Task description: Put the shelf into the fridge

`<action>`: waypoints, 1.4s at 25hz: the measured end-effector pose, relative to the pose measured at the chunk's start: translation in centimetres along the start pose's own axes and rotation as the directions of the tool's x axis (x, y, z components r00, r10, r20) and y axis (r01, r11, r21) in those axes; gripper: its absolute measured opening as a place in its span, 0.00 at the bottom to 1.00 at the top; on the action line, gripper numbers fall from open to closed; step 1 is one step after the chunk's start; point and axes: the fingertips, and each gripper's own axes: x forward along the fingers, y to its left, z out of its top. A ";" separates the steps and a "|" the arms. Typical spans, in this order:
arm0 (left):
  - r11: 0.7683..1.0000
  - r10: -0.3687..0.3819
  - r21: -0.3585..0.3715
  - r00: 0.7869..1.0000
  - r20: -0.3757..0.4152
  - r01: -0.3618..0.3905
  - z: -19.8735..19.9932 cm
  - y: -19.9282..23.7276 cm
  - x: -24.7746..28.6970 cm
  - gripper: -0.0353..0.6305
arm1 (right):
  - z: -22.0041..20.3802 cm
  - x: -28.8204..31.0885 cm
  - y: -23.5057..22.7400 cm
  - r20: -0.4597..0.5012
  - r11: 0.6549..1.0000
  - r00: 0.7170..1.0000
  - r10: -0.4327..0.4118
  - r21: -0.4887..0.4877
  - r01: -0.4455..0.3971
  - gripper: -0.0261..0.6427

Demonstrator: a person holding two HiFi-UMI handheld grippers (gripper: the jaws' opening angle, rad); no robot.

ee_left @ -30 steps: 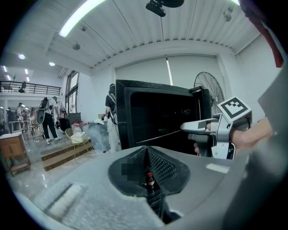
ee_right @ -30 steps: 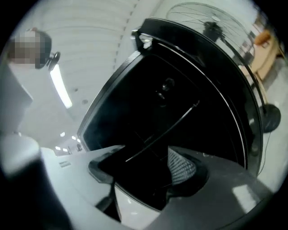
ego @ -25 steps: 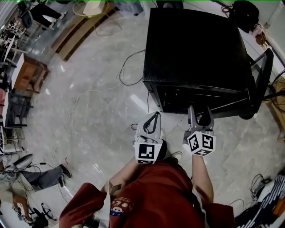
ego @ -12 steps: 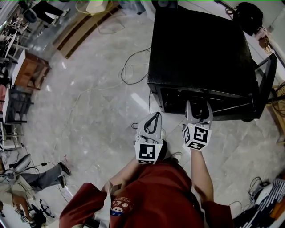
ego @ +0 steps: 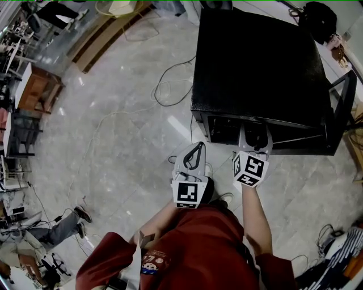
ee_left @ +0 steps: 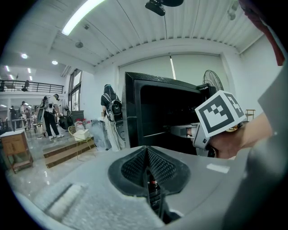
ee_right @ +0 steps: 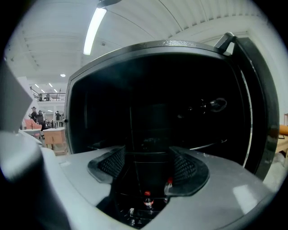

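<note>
The black fridge (ego: 255,62) stands on the marble floor, its door (ego: 342,105) swung open to the right. My right gripper (ego: 254,135) is open and its fingers reach into the dark front opening. In the right gripper view the right gripper (ee_right: 148,155) faces the black interior with nothing clearly between its pads. A thin pale shelf edge (ee_right: 211,146) crosses the inside at the right. My left gripper (ego: 197,147) hangs shut and empty beside the right one, short of the fridge. In the left gripper view its pads (ee_left: 135,164) meet, and the right gripper's marker cube (ee_left: 220,114) shows at the fridge (ee_left: 157,112) mouth.
Cables (ego: 170,85) trail over the floor left of the fridge. Desks and racks (ego: 34,90) line the left edge, and a person's legs (ego: 57,224) lie at the lower left. A black bag (ego: 315,17) sits behind the fridge. A person with a backpack (ee_left: 110,108) stands by the fridge's side.
My right gripper has moved forward, so its fingers are now inside the fridge opening. The left gripper has stayed where it was, still shut.
</note>
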 end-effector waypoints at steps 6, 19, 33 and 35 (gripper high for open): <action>1.000 0.005 0.000 1.000 -0.002 -0.005 -0.1 0.7 0.3 0.06 | 0.6 2.3 -0.3 0.011 1.000 1.000 -0.006 0.014 0.006 0.46; 1.000 0.012 0.008 1.000 -0.015 -0.011 -0.4 1.7 0.9 0.06 | 1.3 5.8 -0.8 0.027 0.999 0.999 -0.037 0.014 0.036 0.45; 1.000 0.009 0.013 1.000 0.003 -0.009 -0.1 0.4 -0.5 0.06 | -0.8 3.0 -0.2 -0.030 0.999 0.999 0.036 -0.010 -0.036 0.48; 1.000 0.011 0.015 1.000 0.007 -0.011 0.0 0.2 -0.8 0.06 | -1.3 1.8 -0.1 -0.040 0.999 0.998 0.042 -0.016 -0.042 0.48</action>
